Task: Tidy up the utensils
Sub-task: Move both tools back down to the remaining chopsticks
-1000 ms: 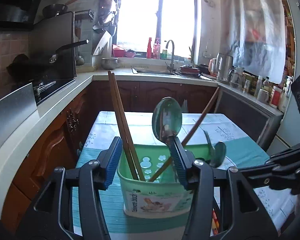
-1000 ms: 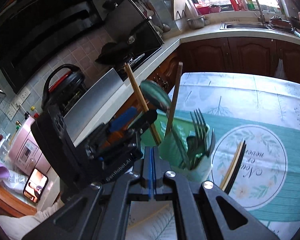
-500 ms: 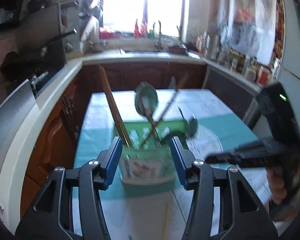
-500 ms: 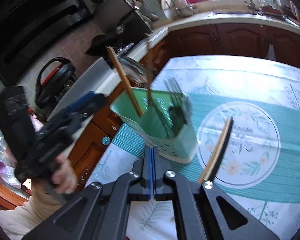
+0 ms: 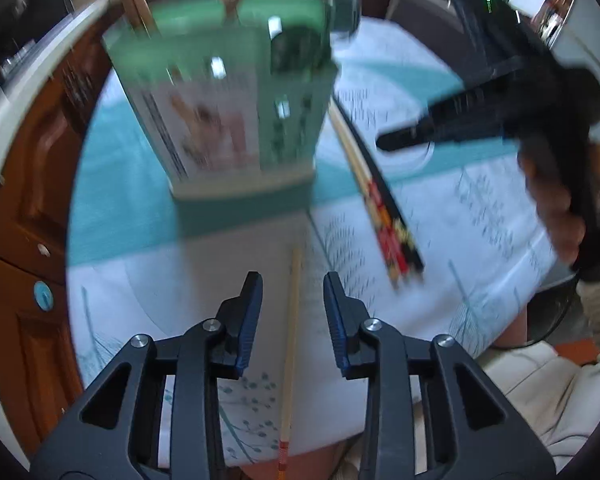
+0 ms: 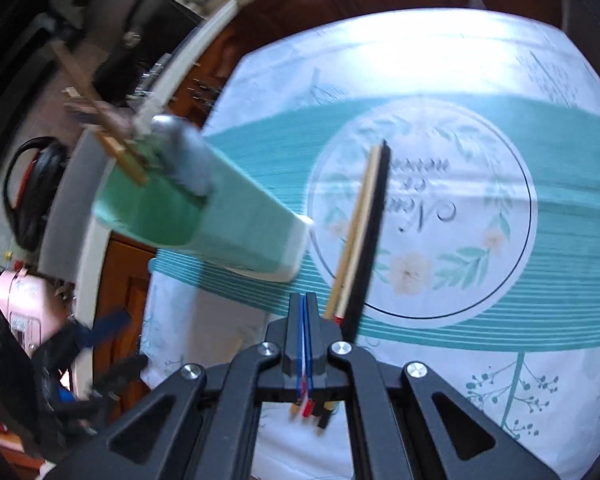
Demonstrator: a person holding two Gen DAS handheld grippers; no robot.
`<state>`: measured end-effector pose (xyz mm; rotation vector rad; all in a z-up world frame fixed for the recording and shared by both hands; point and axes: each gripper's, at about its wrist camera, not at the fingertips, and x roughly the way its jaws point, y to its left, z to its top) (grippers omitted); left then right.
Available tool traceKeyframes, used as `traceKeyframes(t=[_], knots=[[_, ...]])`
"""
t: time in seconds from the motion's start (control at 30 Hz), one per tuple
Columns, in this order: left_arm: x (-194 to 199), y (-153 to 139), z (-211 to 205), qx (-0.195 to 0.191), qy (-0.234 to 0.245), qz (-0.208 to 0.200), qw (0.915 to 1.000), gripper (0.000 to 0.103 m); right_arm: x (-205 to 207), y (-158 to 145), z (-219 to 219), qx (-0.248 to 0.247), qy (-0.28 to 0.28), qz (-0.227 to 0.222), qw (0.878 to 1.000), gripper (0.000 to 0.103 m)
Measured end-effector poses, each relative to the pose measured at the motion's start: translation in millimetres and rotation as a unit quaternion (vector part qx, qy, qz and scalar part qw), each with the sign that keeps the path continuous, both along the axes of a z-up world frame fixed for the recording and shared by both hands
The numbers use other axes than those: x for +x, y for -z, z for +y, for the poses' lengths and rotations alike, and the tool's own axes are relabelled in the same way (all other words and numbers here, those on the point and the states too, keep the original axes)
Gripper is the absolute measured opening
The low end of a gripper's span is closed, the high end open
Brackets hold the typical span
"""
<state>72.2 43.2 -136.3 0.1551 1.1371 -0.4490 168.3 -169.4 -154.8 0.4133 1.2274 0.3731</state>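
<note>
The left wrist camera is looking steeply down along the left claw (image 5: 292,312) at the tabletop (image 5: 228,264), sitting close above it. The right wrist camera is looking down along the right claw (image 6: 305,308) from the other side, also close. Both views are sharing the green holder (image 5: 228,92) (image 6: 204,208), the dark chopsticks (image 5: 380,200) (image 6: 364,232) and the tablecloth.

The left gripper (image 5: 293,288), jaws closing, straddles a pale chopstick (image 5: 291,336) on the tablecloth (image 5: 148,280).
</note>
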Motion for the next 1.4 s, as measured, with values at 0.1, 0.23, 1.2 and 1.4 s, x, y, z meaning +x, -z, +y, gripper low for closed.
traceKeyframes(t=[0.1,0.23,1.2,1.4], knots=[[-5,16,-4,0.017,0.009,0.03,0.9994,0.028,9,13,-1,-0.01,0.012,0.027,1.0,0.001],[-8,28,-8,0.039,0.017,0.052,0.9978,0.028,23,30,0,-0.015,0.022,0.06,0.998,0.001],[19,37,-20,0.074,0.027,0.096,0.9923,0.03,41,44,7,-0.083,0.038,0.099,0.991,0.001],[26,38,-17,0.074,0.026,0.104,0.9914,0.031,47,39,5,-0.078,0.05,0.092,0.991,0.011]])
